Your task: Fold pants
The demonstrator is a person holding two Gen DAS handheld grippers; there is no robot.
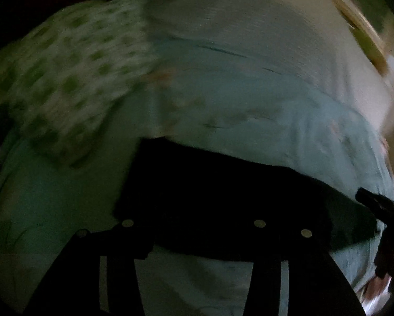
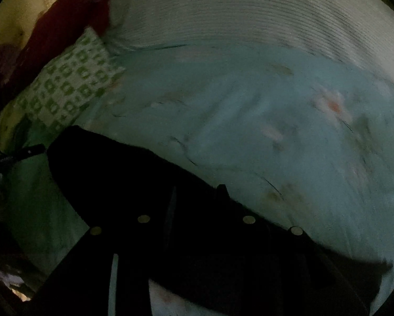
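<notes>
The black pants [image 1: 223,197] lie across a light blue bedsheet [image 1: 249,100], stretched as a dark band in both views [image 2: 149,189]. My left gripper [image 1: 194,237] reaches the near edge of the pants; its dark fingers blend into the fabric, so the jaw state is unclear. My right gripper [image 2: 197,234] is likewise over the pants, its fingers lost against the black cloth. The other gripper's tip shows at the right edge of the left wrist view [image 1: 373,202] and at the left edge of the right wrist view [image 2: 26,152]. Both views are dim and blurred.
A white pillow with green pattern [image 1: 76,92] lies at the left, also in the right wrist view [image 2: 73,89]. A white ribbed blanket [image 2: 249,13] covers the far bed. A dark red cloth [image 2: 60,34] lies behind the pillow. A wall and frame [image 1: 360,26] are at far right.
</notes>
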